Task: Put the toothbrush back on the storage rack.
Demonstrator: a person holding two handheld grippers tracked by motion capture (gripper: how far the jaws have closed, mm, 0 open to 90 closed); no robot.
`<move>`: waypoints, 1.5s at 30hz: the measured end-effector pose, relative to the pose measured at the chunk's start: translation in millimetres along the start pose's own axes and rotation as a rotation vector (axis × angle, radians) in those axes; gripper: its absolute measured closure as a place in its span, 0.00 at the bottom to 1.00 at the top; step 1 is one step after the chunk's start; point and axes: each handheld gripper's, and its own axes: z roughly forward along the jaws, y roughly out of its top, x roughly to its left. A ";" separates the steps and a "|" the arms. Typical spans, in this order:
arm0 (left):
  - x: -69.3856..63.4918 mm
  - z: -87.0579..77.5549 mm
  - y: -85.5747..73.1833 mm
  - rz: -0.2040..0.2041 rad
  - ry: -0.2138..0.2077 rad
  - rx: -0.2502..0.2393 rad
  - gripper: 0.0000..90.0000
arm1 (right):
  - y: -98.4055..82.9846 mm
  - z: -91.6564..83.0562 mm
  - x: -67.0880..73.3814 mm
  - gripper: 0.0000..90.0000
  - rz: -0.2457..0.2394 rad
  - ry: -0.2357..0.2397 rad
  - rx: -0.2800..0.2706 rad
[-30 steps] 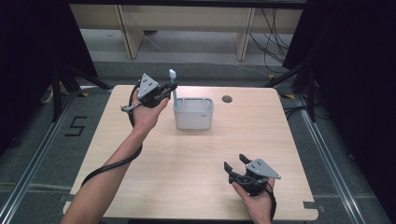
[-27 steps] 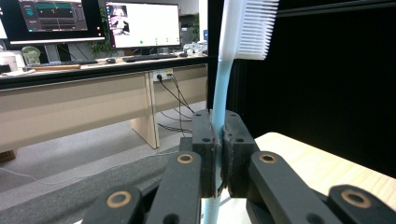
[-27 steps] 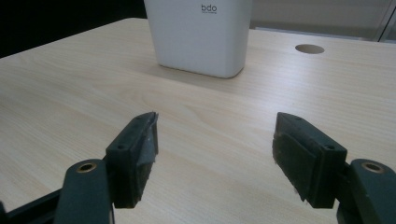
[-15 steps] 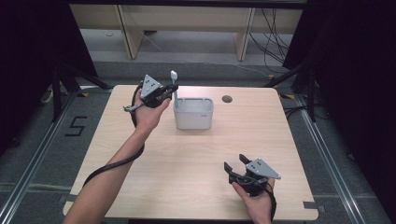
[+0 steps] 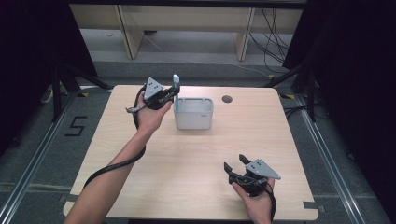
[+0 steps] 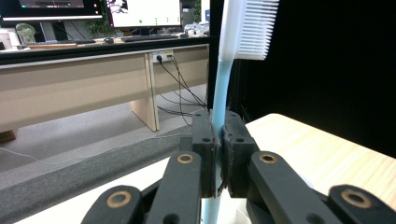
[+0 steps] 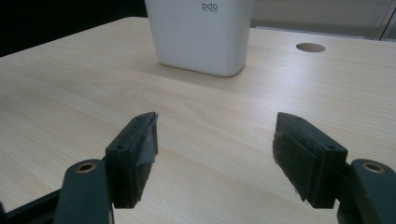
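A light blue toothbrush (image 6: pixel 223 79) with white bristles stands upright in my left gripper (image 6: pixel 218 144), whose jaws are shut on its handle. In the high view that left gripper (image 5: pixel 170 95) hovers just left of the white rectangular container (image 5: pixel 194 113), with the toothbrush (image 5: pixel 175 84) rising over the container's left rim. My right gripper (image 5: pixel 236 164) rests low near the table's front right, open with nothing between its jaws. The right gripper view has its open jaws (image 7: pixel 215 149) facing the white container (image 7: pixel 198 35) across bare wood.
A round cable hole (image 5: pixel 227 99) sits in the light wood table (image 5: pixel 196 163) behind and right of the container. Desk legs and cables stand on the floor beyond the far edge. A black cable trails from my left gripper along the forearm.
The left gripper with the toothbrush has edged slightly toward the container. The right gripper has not moved.
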 end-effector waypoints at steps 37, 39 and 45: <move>2.2 7.5 -23.2 -0.017 0.001 0.081 0.94 | -1.2 3.0 -2.7 0.35 -0.055 0.006 -0.009; 2.5 8.1 -24.7 -0.019 0.000 0.087 0.94 | -1.1 3.3 -3.6 0.35 -0.069 0.002 -0.017; 3.3 9.2 -28.4 -0.022 0.001 0.104 0.94 | -1.6 4.1 -2.5 0.35 -0.052 0.014 -0.019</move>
